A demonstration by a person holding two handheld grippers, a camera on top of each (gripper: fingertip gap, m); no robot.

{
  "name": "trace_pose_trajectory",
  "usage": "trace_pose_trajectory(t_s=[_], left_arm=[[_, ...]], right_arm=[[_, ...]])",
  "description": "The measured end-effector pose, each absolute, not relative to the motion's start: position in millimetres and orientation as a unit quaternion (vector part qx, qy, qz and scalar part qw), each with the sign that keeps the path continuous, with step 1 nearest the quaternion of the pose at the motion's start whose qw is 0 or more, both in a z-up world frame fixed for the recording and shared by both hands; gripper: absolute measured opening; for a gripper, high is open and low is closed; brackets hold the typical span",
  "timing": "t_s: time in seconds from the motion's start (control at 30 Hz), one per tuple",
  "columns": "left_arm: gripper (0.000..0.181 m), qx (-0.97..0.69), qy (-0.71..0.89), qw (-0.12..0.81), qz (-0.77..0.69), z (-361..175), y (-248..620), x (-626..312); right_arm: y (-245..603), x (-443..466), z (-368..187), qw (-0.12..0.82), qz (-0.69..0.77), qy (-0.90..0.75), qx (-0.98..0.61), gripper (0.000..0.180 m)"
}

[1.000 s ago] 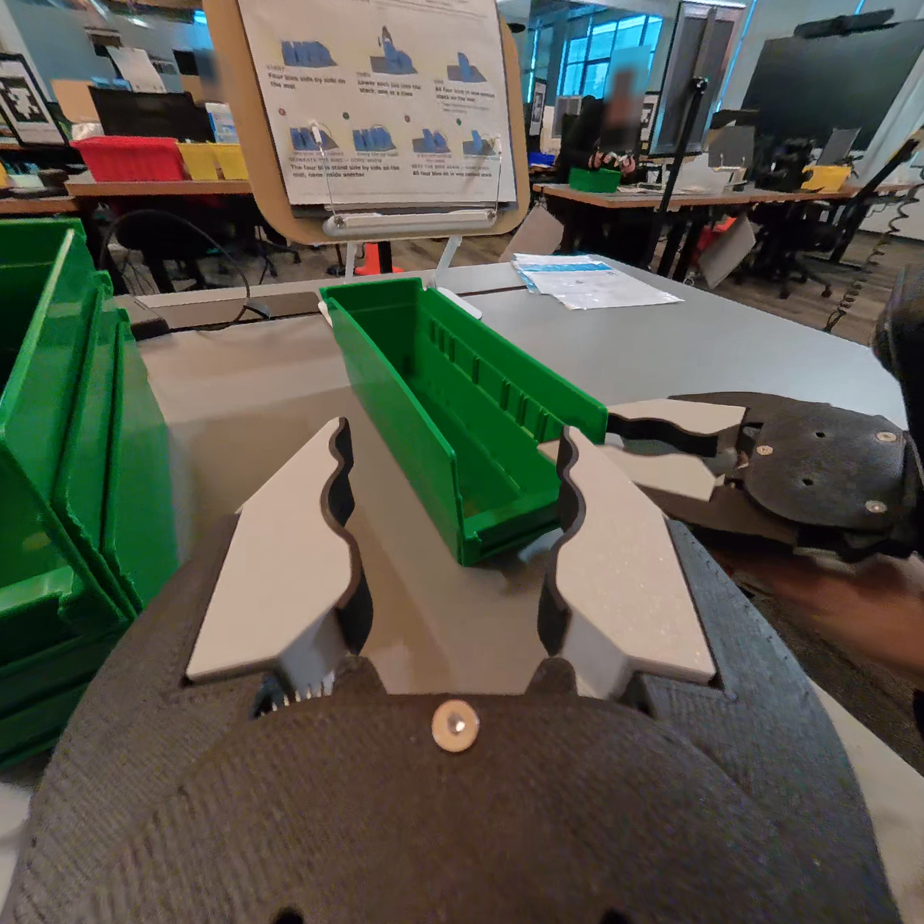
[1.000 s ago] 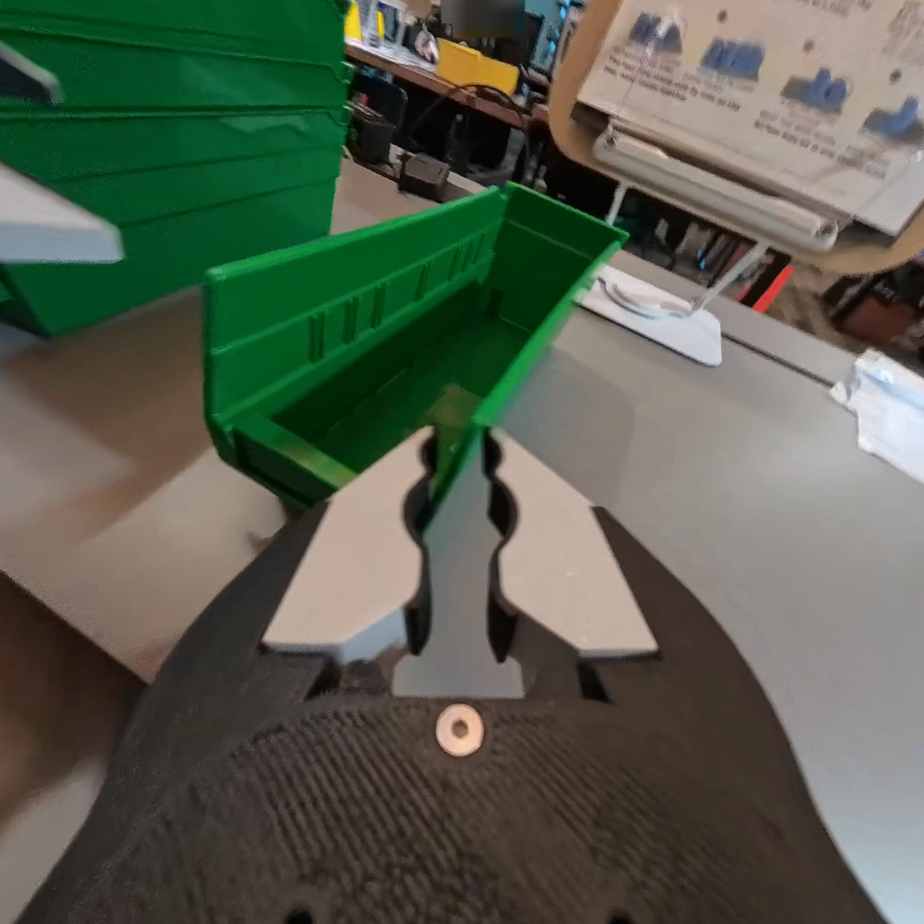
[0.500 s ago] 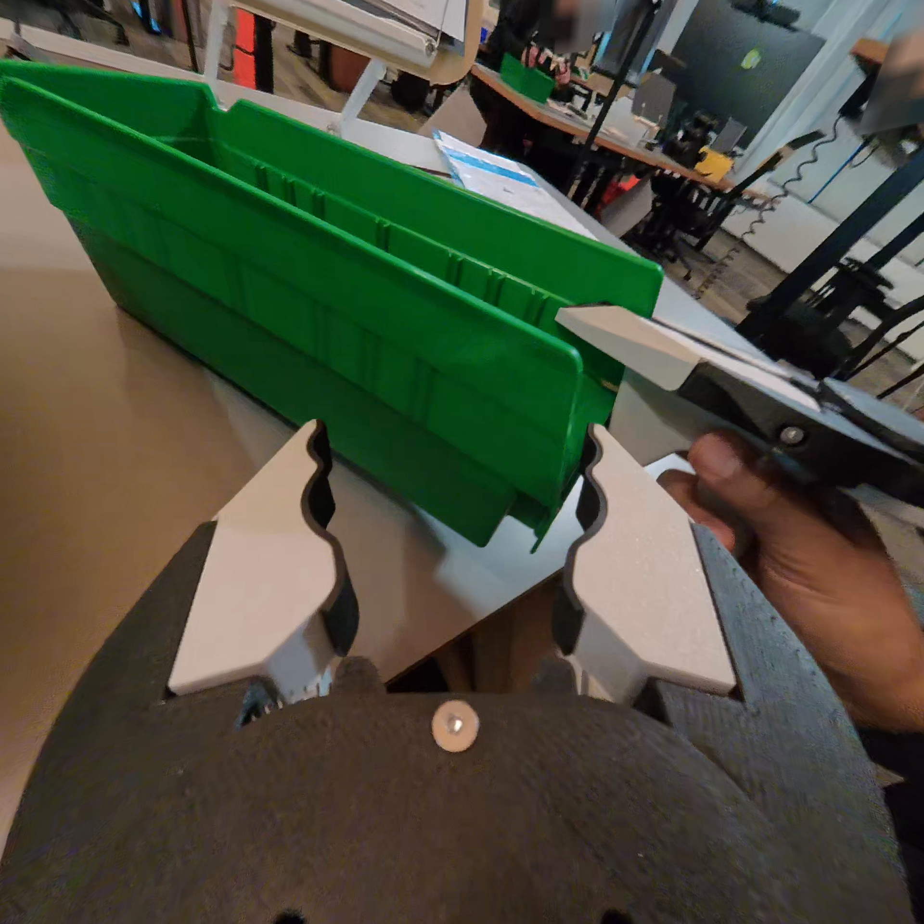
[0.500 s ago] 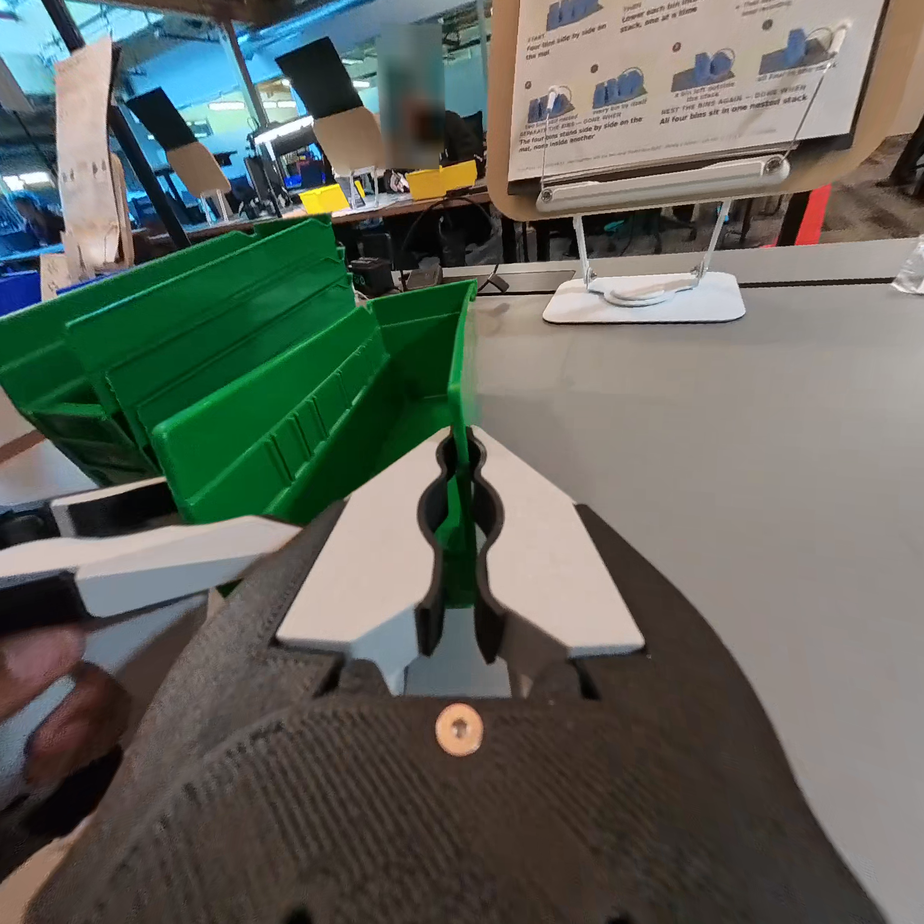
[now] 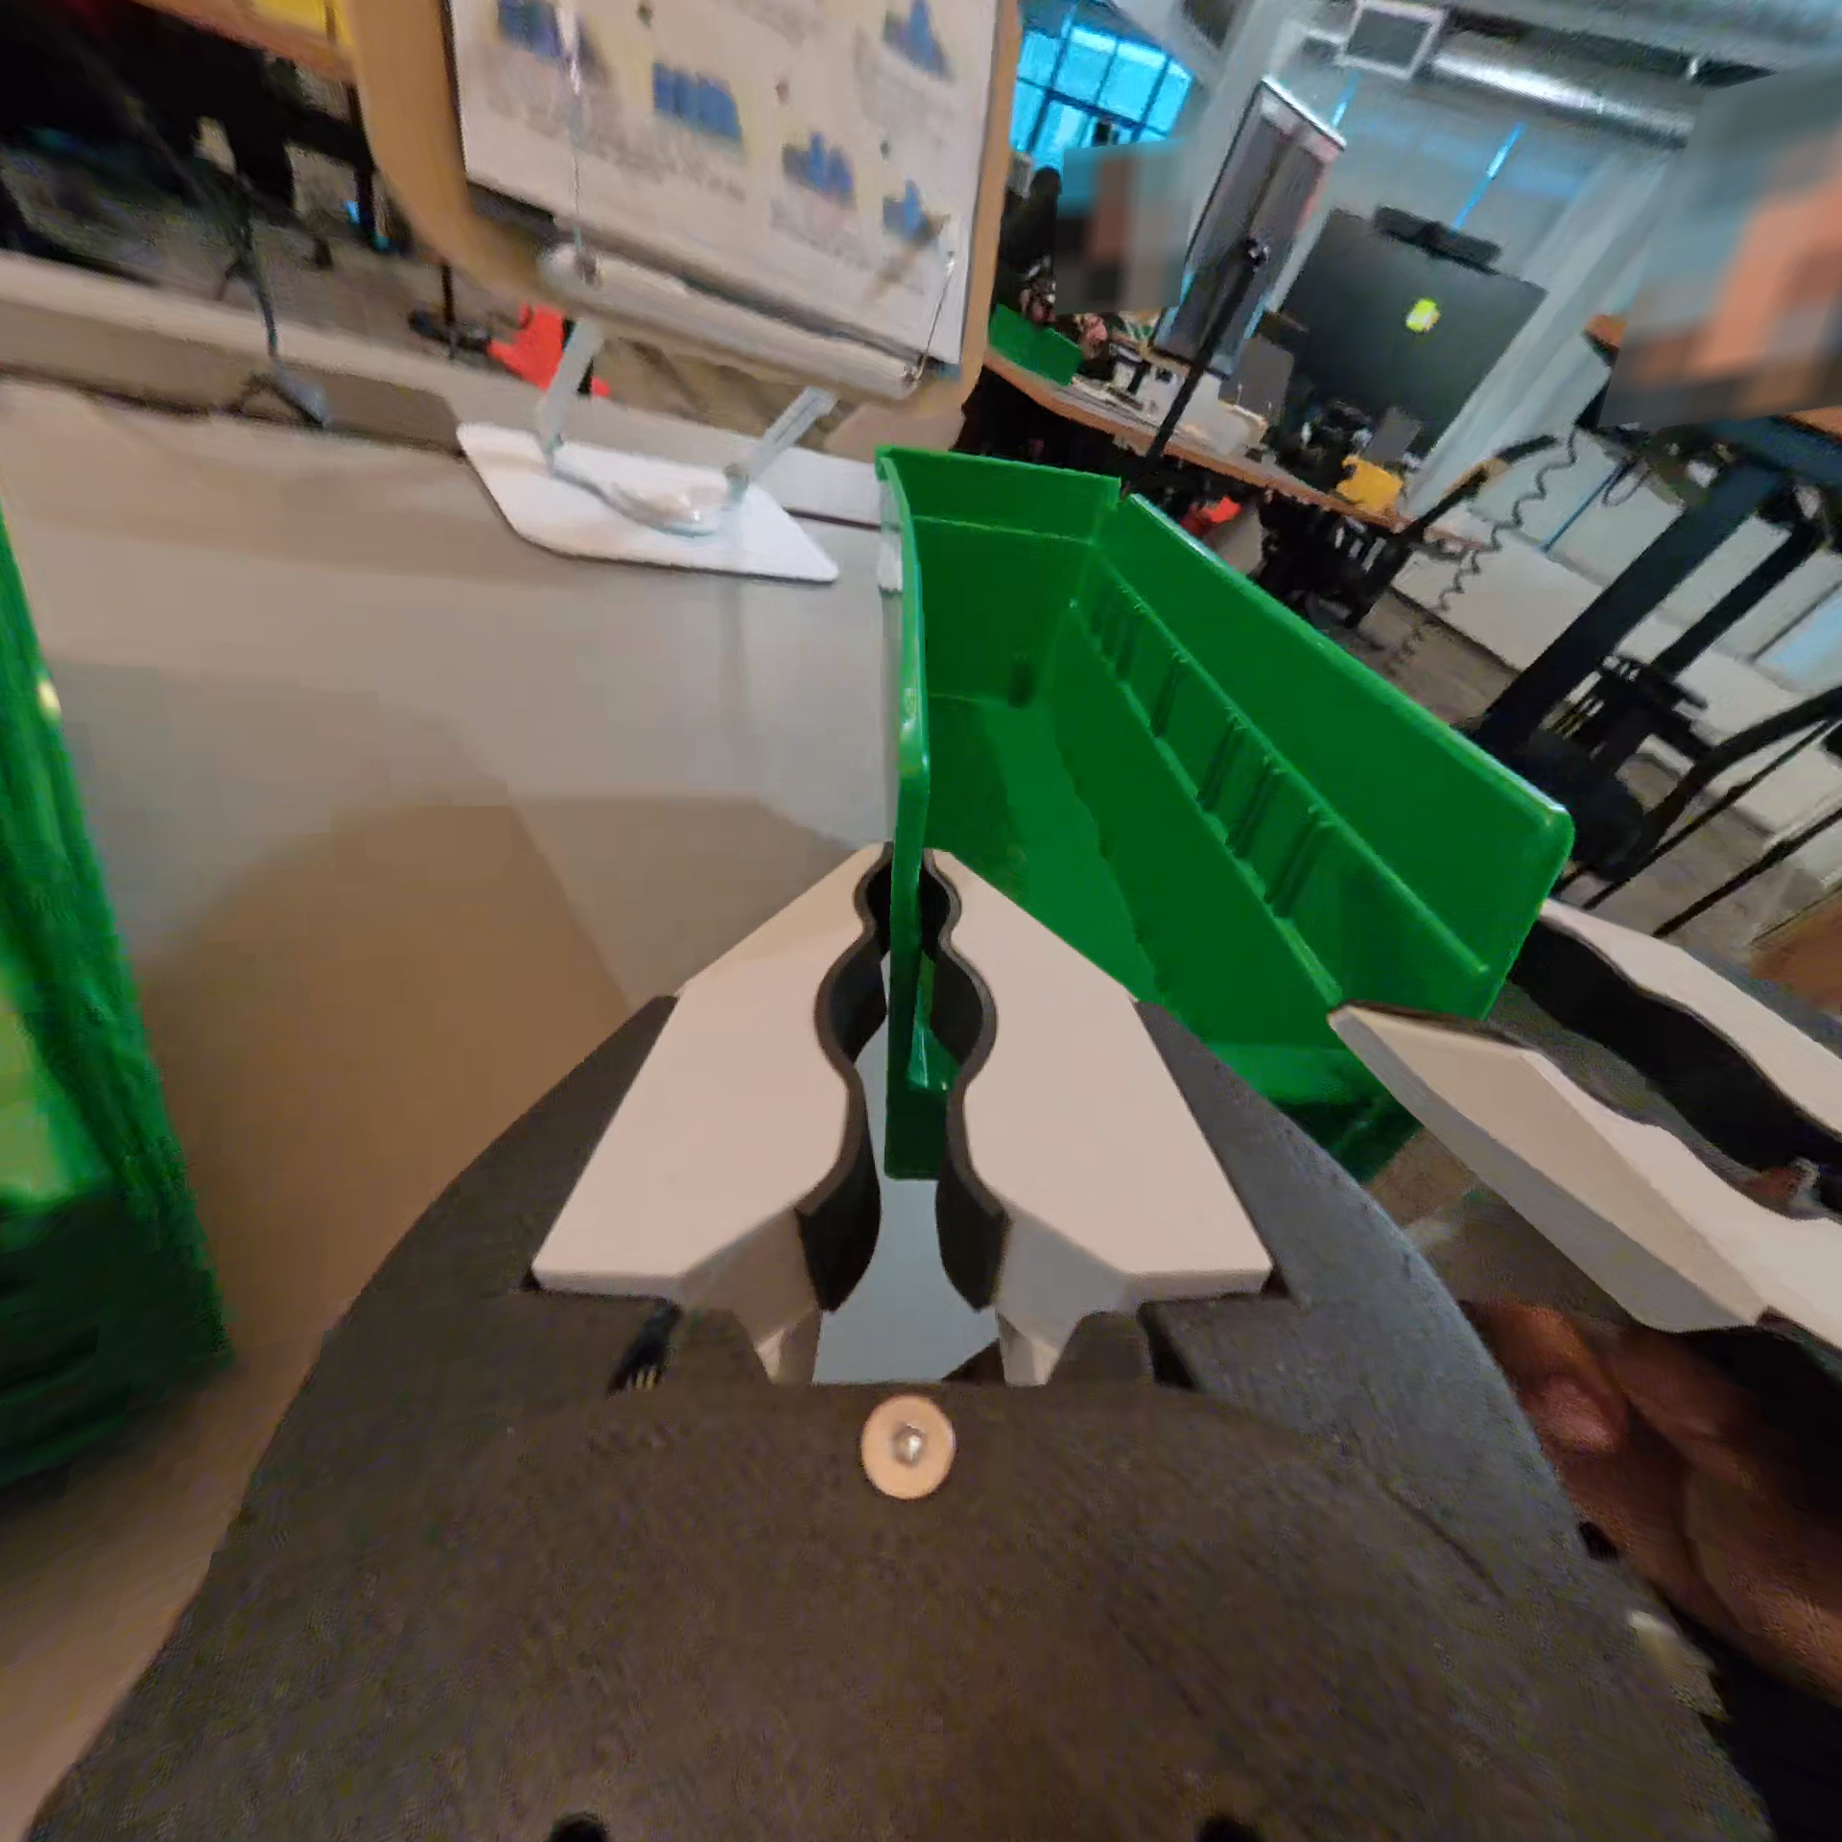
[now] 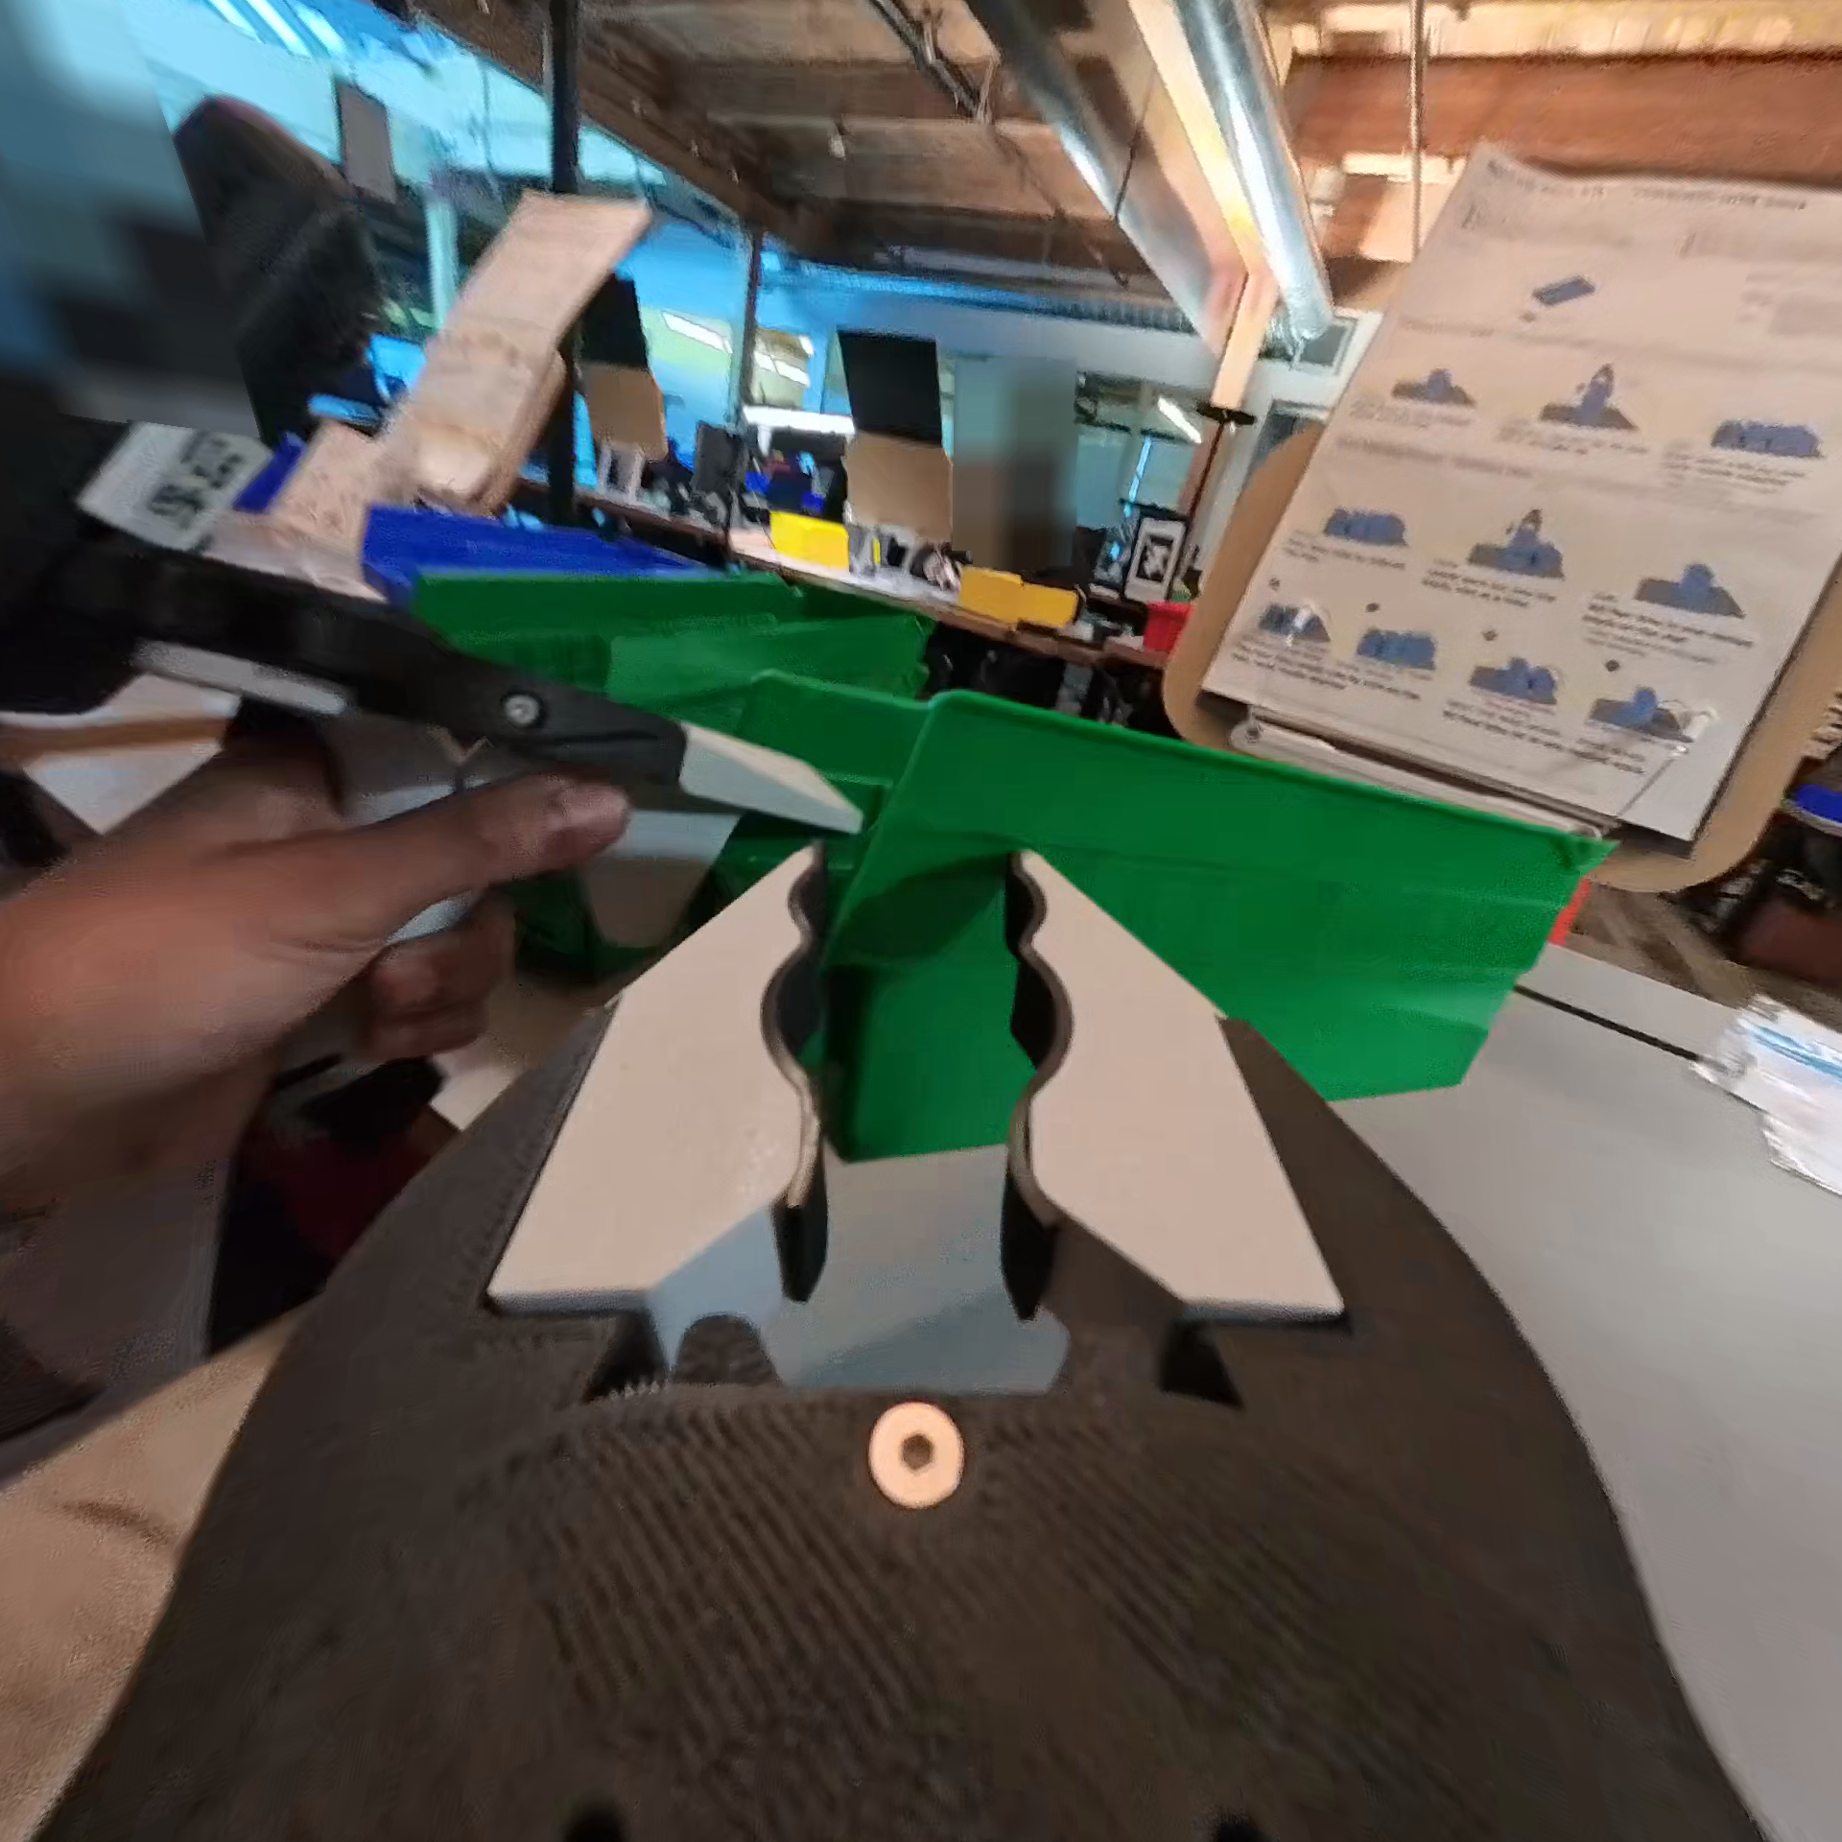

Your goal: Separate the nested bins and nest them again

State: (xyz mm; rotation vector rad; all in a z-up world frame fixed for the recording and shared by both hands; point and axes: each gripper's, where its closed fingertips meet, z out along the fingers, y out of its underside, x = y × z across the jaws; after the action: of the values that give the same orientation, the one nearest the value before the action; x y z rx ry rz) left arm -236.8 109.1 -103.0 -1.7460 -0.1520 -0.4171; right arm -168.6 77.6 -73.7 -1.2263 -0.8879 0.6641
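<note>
one green bin hangs above the grey desk, tilted, its open top turned toward the left wrist camera. the left gripper has its jaws nearly closed on the bin's near left wall, the thin green edge pinched between the wavy black pads. in the right wrist view the same bin shows its outer side, slanting down to the right. the right gripper has its jaws partly open around the bin's near end; green plastic fills the gap, but i cannot tell whether the pads touch it. in the left wrist view that gripper comes in from the right, its pale fingers spread at the bin's near right corner, with a hand below it. in the right wrist view the left gripper reaches in from the left, held by a hand, its tip at the bin's upper near corner.

more green bins sit nested behind, on the left, and show again as a green mass at the left edge of the left wrist view. far across the desk a sheet of pictures on a board stands on a white base. some papers lie on the desk at the right.
</note>
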Motion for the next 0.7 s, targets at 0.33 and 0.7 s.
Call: trace_pose_trajectory(t_s=[0.33, 0.7], left_arm=[[0.000, -0.657, -0.103, 0.747, -0.028, 29, 61, -351], [0.000, -0.667, -0.189, 0.718, 0.060, -11, 32, -438]], right_arm=[[48, -169, -61, 0.688, 0.345, -0.401, -0.497, 0.031], [71, -180, -98, 0.628, 0.361, -0.411, -0.553, 0.015]])
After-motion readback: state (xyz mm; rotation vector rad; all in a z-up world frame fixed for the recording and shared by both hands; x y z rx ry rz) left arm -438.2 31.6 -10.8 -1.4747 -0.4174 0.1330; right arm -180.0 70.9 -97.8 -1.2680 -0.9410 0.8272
